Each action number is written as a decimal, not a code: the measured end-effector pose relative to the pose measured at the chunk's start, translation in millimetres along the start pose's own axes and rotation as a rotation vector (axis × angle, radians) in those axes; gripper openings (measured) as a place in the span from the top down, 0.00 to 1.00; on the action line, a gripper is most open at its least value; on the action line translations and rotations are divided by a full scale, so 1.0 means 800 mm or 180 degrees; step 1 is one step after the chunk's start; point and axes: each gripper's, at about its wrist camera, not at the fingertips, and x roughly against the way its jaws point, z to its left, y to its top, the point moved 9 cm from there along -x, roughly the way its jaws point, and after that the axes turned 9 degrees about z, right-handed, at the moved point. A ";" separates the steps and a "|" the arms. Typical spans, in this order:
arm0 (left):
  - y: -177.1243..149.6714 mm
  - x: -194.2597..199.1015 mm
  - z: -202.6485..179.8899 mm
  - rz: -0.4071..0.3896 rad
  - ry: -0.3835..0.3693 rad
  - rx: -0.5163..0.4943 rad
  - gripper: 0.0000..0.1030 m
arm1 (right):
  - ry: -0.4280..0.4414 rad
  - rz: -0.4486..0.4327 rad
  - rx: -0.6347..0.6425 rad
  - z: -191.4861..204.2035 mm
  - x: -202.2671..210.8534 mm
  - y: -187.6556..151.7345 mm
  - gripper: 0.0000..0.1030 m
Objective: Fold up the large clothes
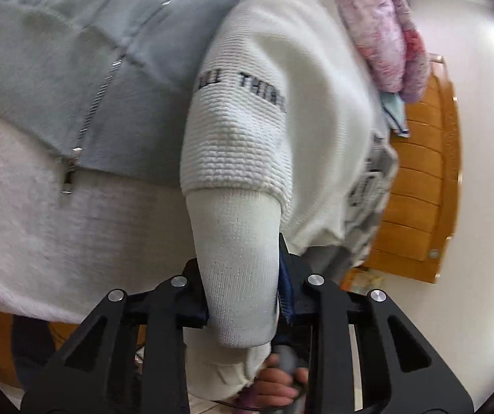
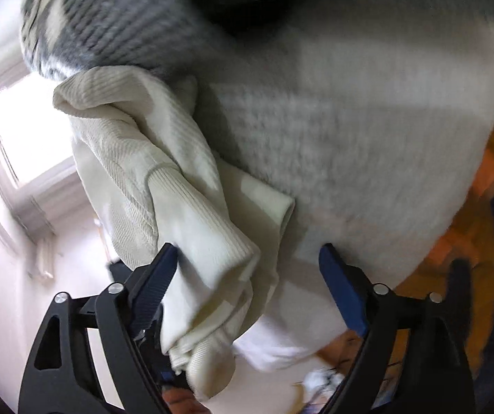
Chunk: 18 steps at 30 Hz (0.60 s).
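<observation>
We log the left gripper (image 1: 243, 296) clamped on the smooth ribbed cuff (image 1: 238, 262) of the white waffle-knit sweater (image 1: 247, 131), its black jaws pressing the cuff from both sides. In the left wrist view the sleeve runs from the grip away toward the far side, across a pile holding a grey zip-front fleece jacket (image 1: 74, 69) at the left and a fluffy white-pink blanket (image 1: 39, 214) nearer us. A pink plush fabric (image 1: 385, 27) hangs at the far right, above a wooden panelled cabinet (image 1: 423, 179).

The right gripper (image 2: 247, 286) stands wide apart. A bunched cream ribbed sleeve end (image 2: 205, 258) lies between its blue pads (image 2: 153, 286), touching the left one only. We judge nothing is gripped there.

Risks, as we judge them:
- The right side's sleeve end is loose and crumpled; if the jaws close now they may catch several layers, or the fluffy white cover (image 2: 367, 172) behind, and drag it along.
- The left grip is on the cuff alone; a hard pull could stretch the knit or slip off its smooth end.
- The sweater lies on other garments, so lifting it may pull the grey jacket or its zipper (image 1: 91, 110) into the fold.
- Both views are blurred; the edges of the layers are hard to tell apart.
</observation>
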 end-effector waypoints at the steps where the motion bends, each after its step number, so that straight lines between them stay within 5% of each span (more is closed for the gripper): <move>1: 0.001 0.000 -0.006 0.0006 -0.0064 0.0018 0.72 | 0.0118 -0.0004 -0.0078 -0.001 -0.004 -0.002 0.19; 6: 0.007 -0.002 -0.020 0.0044 -0.0218 0.0077 0.72 | 0.0805 -0.0047 -0.0286 0.020 -0.032 -0.001 0.16; 12: 0.006 -0.003 -0.007 0.0036 -0.0243 0.0185 0.72 | 0.0560 -0.0150 -0.0137 0.027 -0.076 0.015 0.17; 13: 0.006 -0.004 0.001 0.0026 -0.0184 0.0204 0.71 | 0.0468 -0.0168 -0.0068 0.030 -0.077 0.013 0.21; 15: 0.008 -0.008 0.014 -0.0014 0.0020 0.0216 0.69 | 0.0304 -0.0254 0.0119 0.043 -0.077 0.007 0.55; 18: 0.014 -0.014 0.032 -0.0177 0.0297 0.0297 0.46 | -0.0015 -0.0285 0.0395 0.058 -0.076 -0.004 0.66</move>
